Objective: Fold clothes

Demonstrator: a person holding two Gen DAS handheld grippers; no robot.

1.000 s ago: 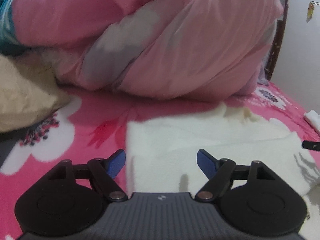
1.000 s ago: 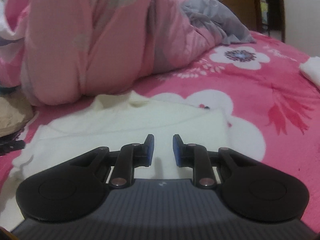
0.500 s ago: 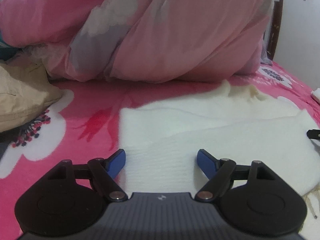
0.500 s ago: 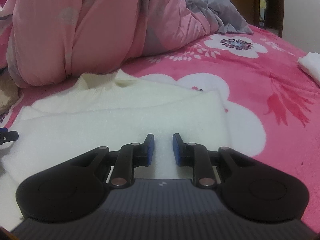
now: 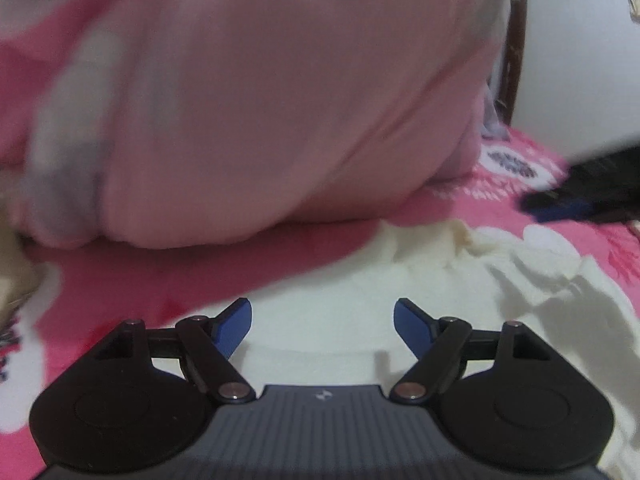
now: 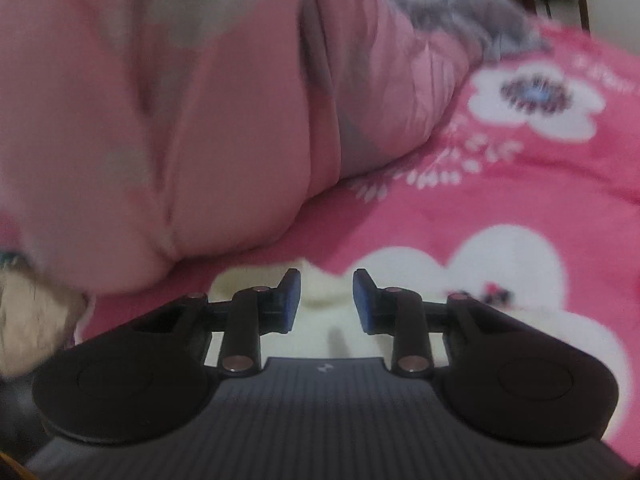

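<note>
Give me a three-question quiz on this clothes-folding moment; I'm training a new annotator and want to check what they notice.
1. True or false: the left gripper is clamped on the cream garment.
2. Which large thing lies behind the garment? A) a pink quilt B) a wooden chair C) a laundry basket
3. Fill in: the garment lies on a pink bedspread printed with white ______.

Key
1. False: its jaws stand wide apart over the cloth, gripping nothing.
2. A: the pink quilt is heaped just beyond the garment.
3. Flowers: see the bedspread. The right gripper has its jaws opening, nothing pinched between them.
</note>
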